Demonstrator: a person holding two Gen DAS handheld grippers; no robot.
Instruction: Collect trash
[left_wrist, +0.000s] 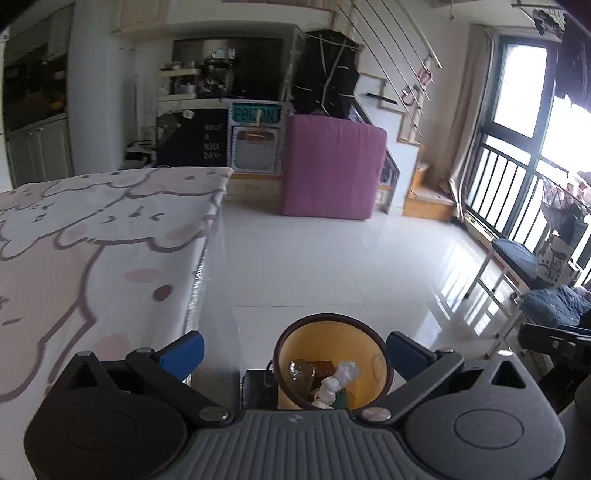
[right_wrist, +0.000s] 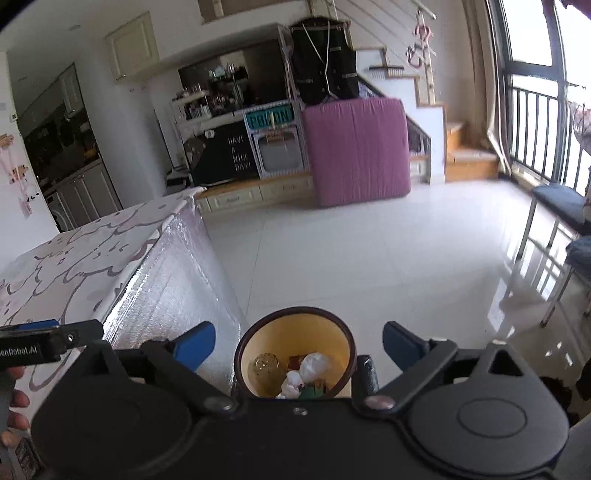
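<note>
Yellow bin (left_wrist: 332, 354), holding crumpled paper (left_wrist: 341, 376) and perhaps a bottle, was framed by both grippers (left_wrist: 295, 350) (right_wrist: 299, 345), spread wide and empty.

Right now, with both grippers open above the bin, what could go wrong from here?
1. The yellow trash bin stands close beside the draped table; a gripper swinging sideways could knock it or snag the hanging cloth.
2. The crumpled white paper sits on top of the other trash, so a bump may spill it onto the glossy tiled floor.
3. The left gripper and right gripper are close together over the bin and could collide.
</note>
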